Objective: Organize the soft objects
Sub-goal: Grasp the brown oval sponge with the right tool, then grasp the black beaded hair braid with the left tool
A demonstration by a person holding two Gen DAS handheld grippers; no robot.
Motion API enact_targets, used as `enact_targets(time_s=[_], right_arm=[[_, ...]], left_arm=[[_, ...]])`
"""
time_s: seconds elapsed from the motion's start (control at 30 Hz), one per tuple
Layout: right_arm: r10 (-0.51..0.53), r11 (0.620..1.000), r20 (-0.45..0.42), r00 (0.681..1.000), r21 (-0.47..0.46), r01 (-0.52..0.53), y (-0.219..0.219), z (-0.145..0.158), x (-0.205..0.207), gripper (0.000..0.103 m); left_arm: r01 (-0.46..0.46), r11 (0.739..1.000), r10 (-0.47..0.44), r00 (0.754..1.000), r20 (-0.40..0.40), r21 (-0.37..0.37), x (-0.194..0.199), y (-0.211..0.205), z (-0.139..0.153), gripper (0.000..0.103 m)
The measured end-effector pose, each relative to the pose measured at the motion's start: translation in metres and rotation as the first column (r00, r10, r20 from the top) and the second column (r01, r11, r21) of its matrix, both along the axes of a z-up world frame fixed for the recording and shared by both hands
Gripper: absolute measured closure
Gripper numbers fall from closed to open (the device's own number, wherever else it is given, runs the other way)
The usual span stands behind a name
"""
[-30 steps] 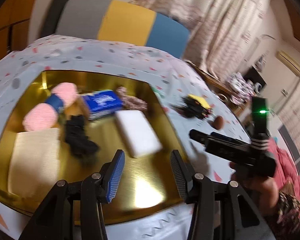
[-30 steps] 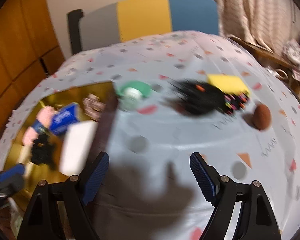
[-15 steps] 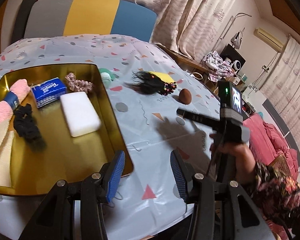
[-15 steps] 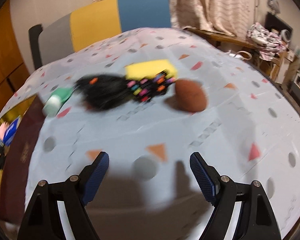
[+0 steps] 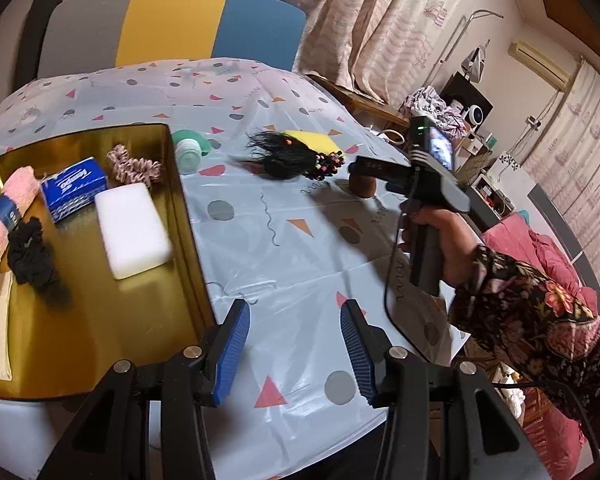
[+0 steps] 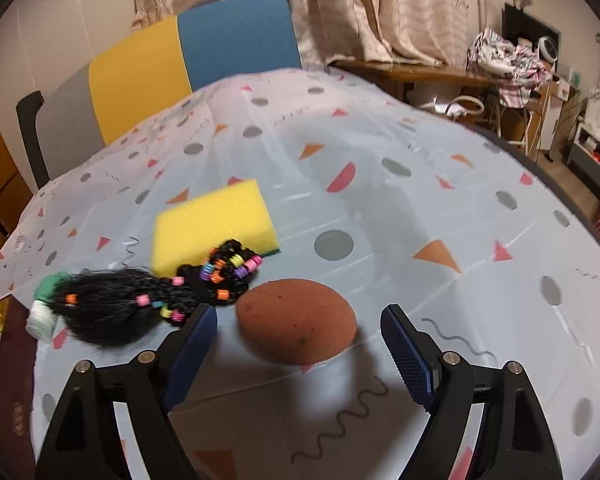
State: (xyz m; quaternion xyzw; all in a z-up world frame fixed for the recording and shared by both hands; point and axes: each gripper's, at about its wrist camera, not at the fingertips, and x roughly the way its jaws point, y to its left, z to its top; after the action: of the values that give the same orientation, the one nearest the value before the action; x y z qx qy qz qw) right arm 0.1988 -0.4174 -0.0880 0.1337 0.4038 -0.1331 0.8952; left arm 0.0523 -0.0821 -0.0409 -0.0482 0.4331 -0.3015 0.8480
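Flanking the brown sponge (image 6: pixel 296 320), right gripper (image 6: pixel 298 344) gapes, seemingly not touching.

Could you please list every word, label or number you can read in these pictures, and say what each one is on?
"Tempo", probably: white lettering on the blue tissue pack in the gold tray; blurred, so uncertain.
Blue band on the pink towel roll: pale marks, unreadable.
Screen on the right gripper: too small to read.
Nothing else legible.

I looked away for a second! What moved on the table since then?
The right tongs swung away from the gold tray and closed in on the brown sponge, which now sits between their open fingers. Nothing was grabbed or dropped. The left tongs are open too, and the things in the tray stayed put.
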Motion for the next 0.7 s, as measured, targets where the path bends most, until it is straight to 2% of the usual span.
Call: enact_targets(time_s=[0.07, 0.1, 0.17, 0.37, 0.5, 0.53, 0.63, 0.7], right_arm=[[0.003, 1.0, -0.005, 1.0, 0.01, -0.003, -0.004, -0.008, 0.004, 0.021], [0.012, 1.0, 0.001, 1.0, 0.014, -0.012, -0.005, -0.011, 0.004, 0.033], [0.038, 0.999, 0.006, 0.999, 0.032, -0.038, -0.006, -0.015, 0.004, 0.042], [0.041, 0.998, 0.04, 0.998, 0.047, -0.043, -0.008, -0.01, -0.008, 0.05], [0.041, 0.997, 0.059, 0.997, 0.057, -0.044, -0.007, -0.004, -0.03, 0.052], [0.037, 0.998, 0.068, 0.997, 0.056, -0.041, -0.007, -0.003, -0.035, 0.052], [0.027, 0.999, 0.09, 0.996, 0.026, -0.03, -0.003, -0.004, -0.051, 0.055], [0.021, 1.0, 0.097, 0.995, 0.02, -0.023, -0.001, -0.006, -0.055, 0.055]], left_arm=[[0.009, 1.0, -0.009, 1.0, 0.005, 0.01, 0.001, -0.005, 0.002, 0.055], [0.014, 1.0, -0.014, 1.0, 0.009, 0.015, 0.002, -0.008, 0.004, 0.055], [0.022, 1.0, -0.022, 1.0, 0.014, 0.022, 0.004, -0.014, 0.007, 0.055], [0.047, 0.998, -0.047, 0.999, 0.02, 0.04, 0.019, -0.041, 0.022, 0.055], [0.048, 0.996, -0.054, 0.996, 0.069, 0.08, 0.032, -0.067, 0.043, 0.055], [0.042, 0.995, -0.049, 0.996, 0.08, 0.095, 0.037, -0.075, 0.048, 0.053], [0.035, 0.989, -0.052, 0.991, 0.121, 0.142, 0.059, -0.104, 0.058, 0.03], [0.057, 0.982, -0.082, 0.988, 0.135, 0.179, 0.077, -0.131, 0.058, 0.03]])
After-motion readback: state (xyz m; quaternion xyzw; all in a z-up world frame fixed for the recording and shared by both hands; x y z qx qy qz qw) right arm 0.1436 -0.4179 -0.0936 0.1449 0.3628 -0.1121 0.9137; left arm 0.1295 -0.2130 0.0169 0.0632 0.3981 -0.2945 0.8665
